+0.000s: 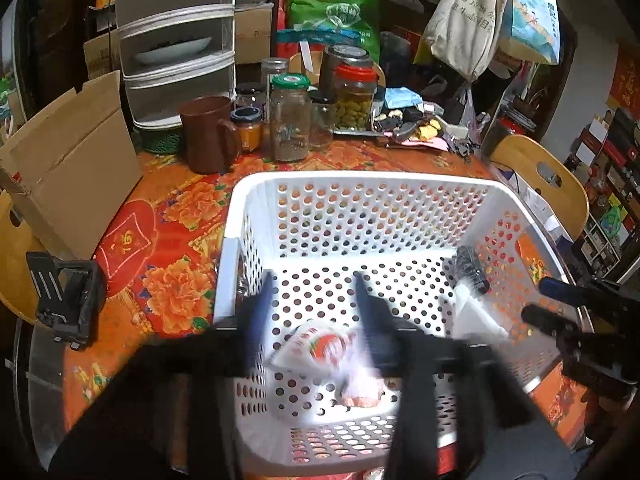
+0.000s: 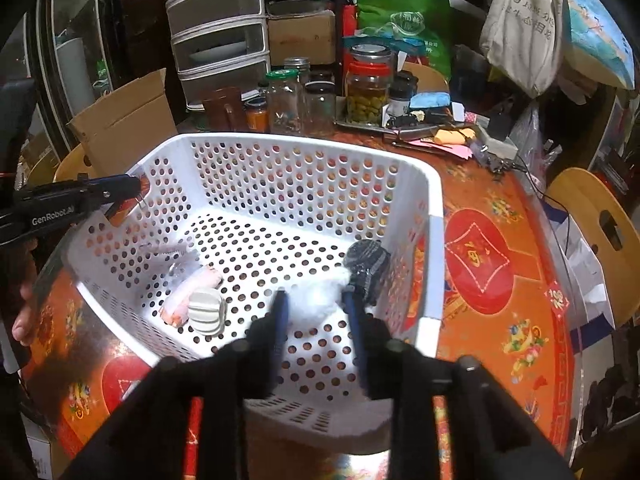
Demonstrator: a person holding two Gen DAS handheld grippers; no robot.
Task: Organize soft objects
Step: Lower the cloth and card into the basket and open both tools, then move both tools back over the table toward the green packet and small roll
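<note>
The white fluffy soft item [image 2: 316, 304] lies on the floor of the white perforated basket [image 2: 434, 248], near its right wall, touching a black fuzzy piece [image 2: 366, 262]. The right hand-held gripper [image 2: 316, 304] straddles it, fingers wide, not closed. Judged best: lower until the pads flank the fluff's middle, then close gently, since pile compresses and slips. The left hand-held gripper [image 1: 314, 292] hangs wide and blurred over a crinkly red-and-white packet [image 1: 316, 348]; a pink roll [image 2: 192, 292] and ribbed white pad [image 2: 206, 312] lie beside. The basket is rigid plastic, standing on a glossy floral-covered counter [image 2: 500, 280].
</note>
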